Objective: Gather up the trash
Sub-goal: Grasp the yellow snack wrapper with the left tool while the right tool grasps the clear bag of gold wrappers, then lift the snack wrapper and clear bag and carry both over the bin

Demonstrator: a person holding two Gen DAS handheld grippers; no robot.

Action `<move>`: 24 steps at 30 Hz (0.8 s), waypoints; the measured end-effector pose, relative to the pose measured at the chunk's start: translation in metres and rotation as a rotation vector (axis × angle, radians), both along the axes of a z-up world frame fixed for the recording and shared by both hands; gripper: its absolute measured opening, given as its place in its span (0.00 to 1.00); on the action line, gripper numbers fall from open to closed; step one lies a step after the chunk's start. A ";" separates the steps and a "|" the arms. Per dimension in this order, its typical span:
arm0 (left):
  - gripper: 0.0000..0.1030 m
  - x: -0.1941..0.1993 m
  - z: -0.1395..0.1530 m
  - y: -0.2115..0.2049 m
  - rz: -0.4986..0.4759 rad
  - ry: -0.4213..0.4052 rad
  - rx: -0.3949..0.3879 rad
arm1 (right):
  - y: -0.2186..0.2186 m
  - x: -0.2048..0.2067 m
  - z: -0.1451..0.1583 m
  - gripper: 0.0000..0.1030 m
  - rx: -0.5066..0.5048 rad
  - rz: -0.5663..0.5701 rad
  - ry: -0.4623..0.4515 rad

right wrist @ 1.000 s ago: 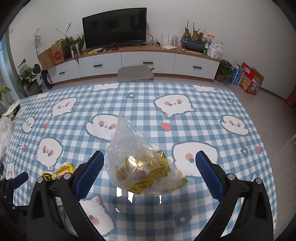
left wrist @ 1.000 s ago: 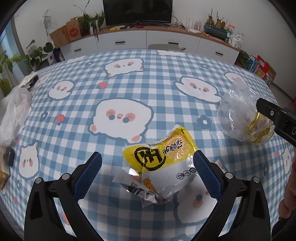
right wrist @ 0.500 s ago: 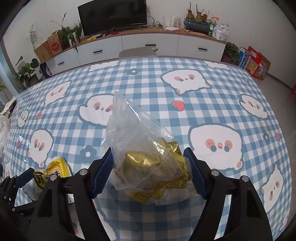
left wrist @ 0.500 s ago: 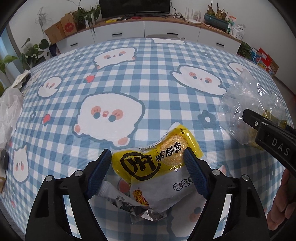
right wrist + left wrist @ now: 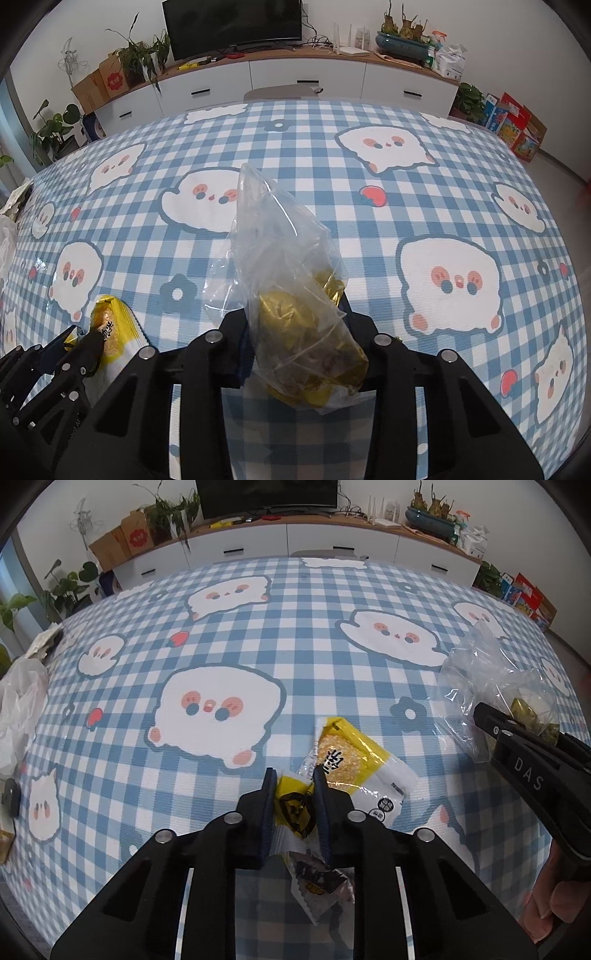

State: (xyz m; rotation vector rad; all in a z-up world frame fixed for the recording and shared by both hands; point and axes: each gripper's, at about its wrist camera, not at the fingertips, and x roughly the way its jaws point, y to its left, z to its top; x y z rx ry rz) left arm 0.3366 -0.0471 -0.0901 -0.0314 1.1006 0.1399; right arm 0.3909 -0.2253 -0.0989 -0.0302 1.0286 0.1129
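The left gripper (image 5: 294, 781) is closing its jaws on the crumpled yellow snack wrapper (image 5: 354, 764), the pads pinching its near end, at the near edge of the table (image 5: 258, 602). The right gripper (image 5: 295, 321) is closing on the clear plastic bag (image 5: 291, 295) of gold wrappers, squeezing its lower part, toward the table's near right corner. A white bag (image 5: 18, 709) is lying at the left edge.

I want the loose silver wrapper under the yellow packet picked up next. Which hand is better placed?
Left. The left gripper, jaws closing on the yellow packet, sits right over the silver wrapper. The right gripper is off to the side, closing on the clear bag.
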 end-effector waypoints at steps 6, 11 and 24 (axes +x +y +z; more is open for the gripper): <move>0.14 -0.007 0.003 -0.001 -0.019 -0.003 -0.026 | 0.000 -0.007 0.005 0.29 -0.004 0.008 -0.029; 0.13 -0.017 0.015 -0.001 -0.027 -0.027 -0.031 | -0.003 -0.020 0.016 0.29 -0.022 0.011 -0.055; 0.13 -0.073 0.057 -0.004 -0.034 -0.068 -0.052 | -0.014 -0.086 0.067 0.29 -0.018 0.014 -0.122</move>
